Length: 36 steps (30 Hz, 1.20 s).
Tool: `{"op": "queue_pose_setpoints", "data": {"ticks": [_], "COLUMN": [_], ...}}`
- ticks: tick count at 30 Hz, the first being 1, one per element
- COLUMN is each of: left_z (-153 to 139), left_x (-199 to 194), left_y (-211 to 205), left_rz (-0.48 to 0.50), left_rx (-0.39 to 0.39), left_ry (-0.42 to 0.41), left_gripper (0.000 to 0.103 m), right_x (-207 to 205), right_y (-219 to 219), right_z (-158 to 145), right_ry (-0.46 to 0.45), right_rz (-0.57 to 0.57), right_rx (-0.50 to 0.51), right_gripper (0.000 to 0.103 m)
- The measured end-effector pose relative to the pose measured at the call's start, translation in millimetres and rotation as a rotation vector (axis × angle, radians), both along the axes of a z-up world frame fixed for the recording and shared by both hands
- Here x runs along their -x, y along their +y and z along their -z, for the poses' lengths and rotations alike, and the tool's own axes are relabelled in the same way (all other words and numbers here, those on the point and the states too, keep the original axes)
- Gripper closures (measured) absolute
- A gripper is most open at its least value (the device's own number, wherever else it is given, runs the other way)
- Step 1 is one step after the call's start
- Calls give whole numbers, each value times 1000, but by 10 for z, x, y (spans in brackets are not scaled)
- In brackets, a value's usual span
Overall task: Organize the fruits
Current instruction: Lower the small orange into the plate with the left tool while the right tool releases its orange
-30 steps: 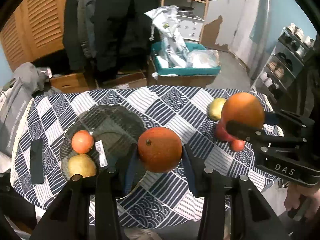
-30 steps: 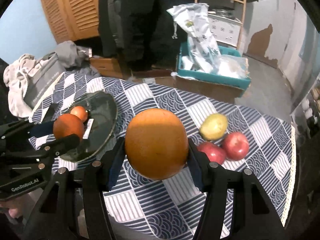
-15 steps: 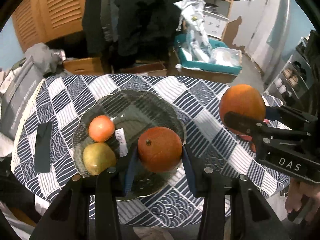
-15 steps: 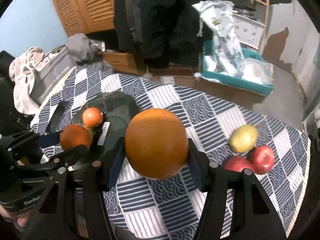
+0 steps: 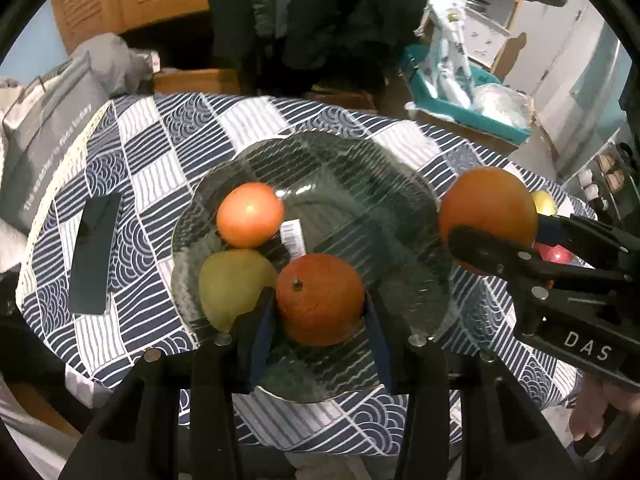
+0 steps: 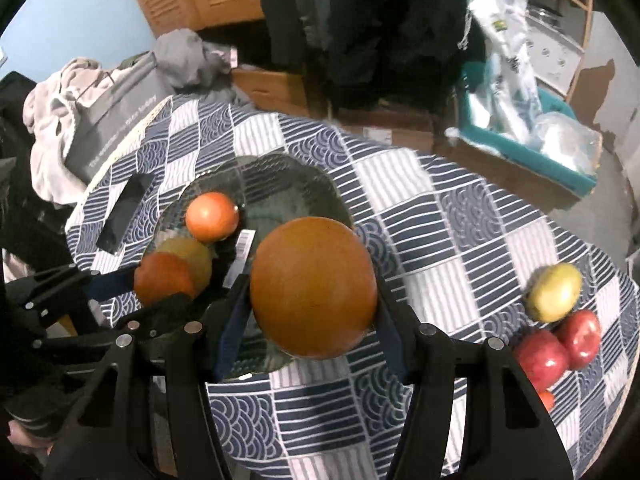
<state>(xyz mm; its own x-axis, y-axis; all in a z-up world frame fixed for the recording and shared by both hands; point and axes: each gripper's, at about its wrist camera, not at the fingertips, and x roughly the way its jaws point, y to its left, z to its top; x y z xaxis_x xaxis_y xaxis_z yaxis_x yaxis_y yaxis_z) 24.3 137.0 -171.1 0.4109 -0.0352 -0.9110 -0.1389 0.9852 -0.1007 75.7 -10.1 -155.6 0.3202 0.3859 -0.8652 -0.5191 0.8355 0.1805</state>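
Observation:
My left gripper (image 5: 320, 312) is shut on a dark orange (image 5: 320, 298) and holds it over the near part of a glass plate (image 5: 360, 184). On the plate lie a small orange fruit (image 5: 250, 215) and a green pear (image 5: 232, 280). My right gripper (image 6: 314, 312) is shut on a large orange (image 6: 314, 286), held above the plate's right edge (image 6: 280, 172); it also shows in the left wrist view (image 5: 488, 216). A yellow-green fruit (image 6: 554, 292) and two red apples (image 6: 558, 348) lie on the cloth at the right.
The round table has a blue-and-white patterned cloth (image 5: 168, 148). A dark phone (image 5: 94, 256) lies left of the plate. A barcode sticker (image 5: 293, 238) lies on the plate. A grey bag (image 5: 44, 132) and clothes sit off the left edge; a teal crate (image 6: 532, 144) stands behind.
Both grippers have moved left with their oranges. The left one went from over the bare cloth to over the plate; the right one left the apples and now hangs by the plate's right edge.

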Motion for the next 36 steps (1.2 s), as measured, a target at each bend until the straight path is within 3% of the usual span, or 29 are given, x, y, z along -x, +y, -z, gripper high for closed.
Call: {"op": "queue_pose_setpoints", "data": {"ticks": [22,27,36], "left_z": [348,341,340], "left_x": [-19,-20,-3], "left_y": [111,85,99], "left_rz": [-24,-15,-19], "left_rx": [28,36,10], "left_ry": [107,108,116], "left_gripper": [57,42,40], "right_x": [-28,-38,-23], "right_y": [156,145,154], "right_z": [280,310,121], "right_ry": [80,104,67], "right_rz": [-12,-9,-16], "right_rx": [36,22,-13], "right_gripper": [43,42,42]}}
